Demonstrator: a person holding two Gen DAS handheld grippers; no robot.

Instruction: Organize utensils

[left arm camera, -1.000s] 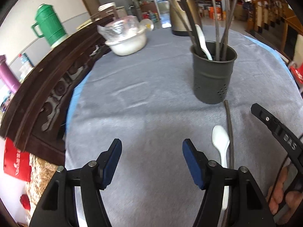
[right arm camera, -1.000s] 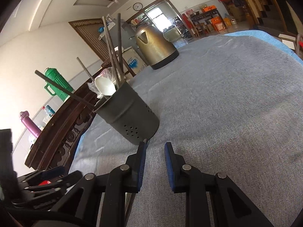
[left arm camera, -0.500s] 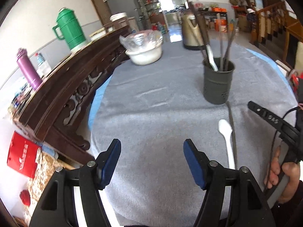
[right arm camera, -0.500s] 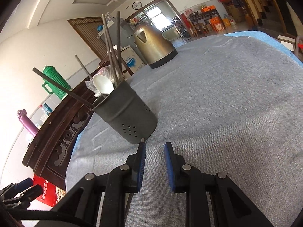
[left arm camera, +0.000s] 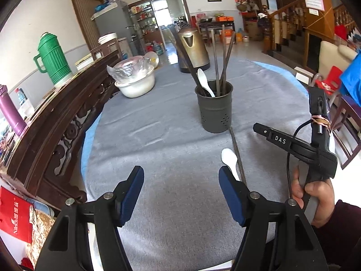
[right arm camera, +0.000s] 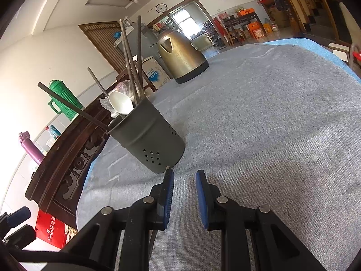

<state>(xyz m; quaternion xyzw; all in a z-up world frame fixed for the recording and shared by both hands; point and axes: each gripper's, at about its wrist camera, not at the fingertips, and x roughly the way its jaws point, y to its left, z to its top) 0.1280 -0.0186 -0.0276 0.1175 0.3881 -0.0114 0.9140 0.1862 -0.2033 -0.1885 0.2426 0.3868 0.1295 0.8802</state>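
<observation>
Left wrist view, dark holder (left arm camera: 214, 110) with chopsticks (left arm camera: 217, 61), white spoon (left arm camera: 204, 81), both grippers' fingers apart, empty.

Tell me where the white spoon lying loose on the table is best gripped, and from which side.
Probably the handle, from above. The white spoon lies flat on the grey cloth, bowl toward the holder, its handle running back under the left gripper's right finger. A dark chopstick lies close along its right, so closing across the narrow handle from above, nearer the bowl, looks cleanest.
</observation>
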